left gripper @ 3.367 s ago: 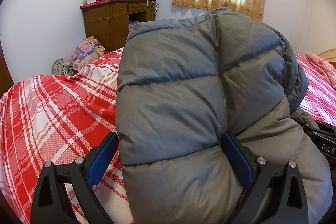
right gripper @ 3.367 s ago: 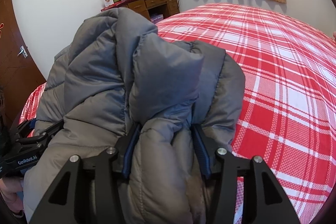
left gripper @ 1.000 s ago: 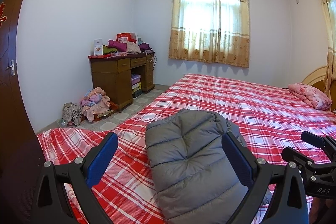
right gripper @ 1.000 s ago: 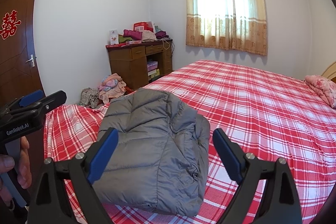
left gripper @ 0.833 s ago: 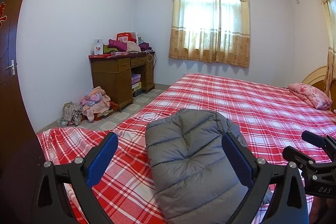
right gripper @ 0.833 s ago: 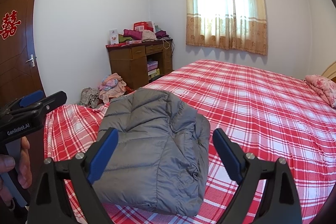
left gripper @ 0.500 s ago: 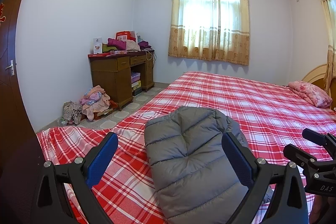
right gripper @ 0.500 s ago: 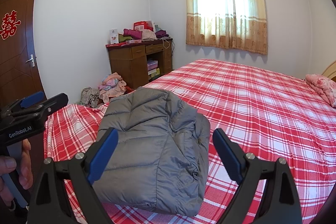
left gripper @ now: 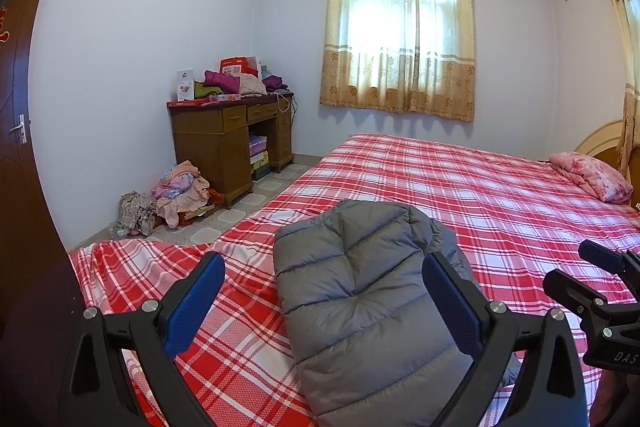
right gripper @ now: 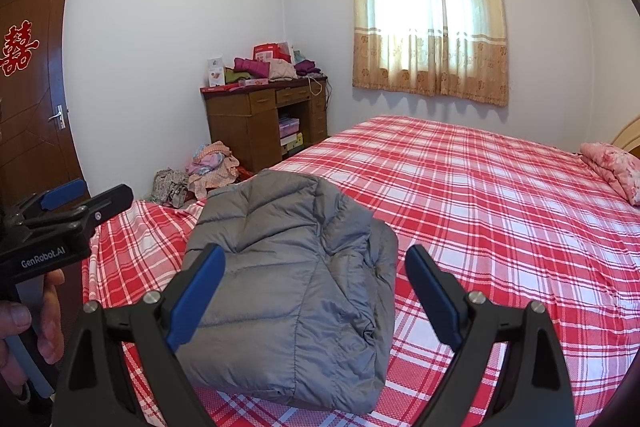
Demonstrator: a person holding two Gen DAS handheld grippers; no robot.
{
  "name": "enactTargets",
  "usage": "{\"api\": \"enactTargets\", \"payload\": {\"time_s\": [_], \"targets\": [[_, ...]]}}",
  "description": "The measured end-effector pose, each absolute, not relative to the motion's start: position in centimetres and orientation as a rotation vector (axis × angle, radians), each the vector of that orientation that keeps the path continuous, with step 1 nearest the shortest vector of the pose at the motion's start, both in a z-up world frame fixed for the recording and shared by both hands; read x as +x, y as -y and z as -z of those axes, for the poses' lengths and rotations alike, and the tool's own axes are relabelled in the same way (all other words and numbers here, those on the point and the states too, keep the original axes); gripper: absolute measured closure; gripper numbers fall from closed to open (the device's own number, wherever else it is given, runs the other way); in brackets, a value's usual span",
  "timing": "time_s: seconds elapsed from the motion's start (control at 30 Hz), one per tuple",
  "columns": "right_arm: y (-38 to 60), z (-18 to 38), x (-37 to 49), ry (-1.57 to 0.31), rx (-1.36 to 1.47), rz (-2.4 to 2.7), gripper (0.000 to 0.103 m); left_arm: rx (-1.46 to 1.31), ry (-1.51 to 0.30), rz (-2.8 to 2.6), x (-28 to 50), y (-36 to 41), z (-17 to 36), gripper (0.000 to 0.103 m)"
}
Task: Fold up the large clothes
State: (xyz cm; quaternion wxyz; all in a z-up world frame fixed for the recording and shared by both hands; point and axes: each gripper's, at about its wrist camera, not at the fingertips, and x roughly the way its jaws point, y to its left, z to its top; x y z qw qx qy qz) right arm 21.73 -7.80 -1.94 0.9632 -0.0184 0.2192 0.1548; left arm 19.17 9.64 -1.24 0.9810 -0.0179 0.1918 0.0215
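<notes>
Both grippers, left gripper & right gripper, spread wide, gripping nothing, hover w/ folded grey puffer jacket below on red plaid bed.

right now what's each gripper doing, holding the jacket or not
Left gripper: open, holding nothing; gray jacket lies folded on the bed.
Right gripper: open, holding nothing.

"GenRobot.AI" on left gripper, "DAS" on right gripper, red 囍 on door
</notes>
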Motion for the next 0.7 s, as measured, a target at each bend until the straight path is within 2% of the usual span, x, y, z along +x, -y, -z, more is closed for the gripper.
{"api": "enactTargets", "payload": {"time_s": [0.7], "targets": [[7.9,2.3,21.8,-0.457,-0.022,-0.315,0.009,-0.008,-0.411,-0.088,19.8,-9.6,2.3,0.003]]}}
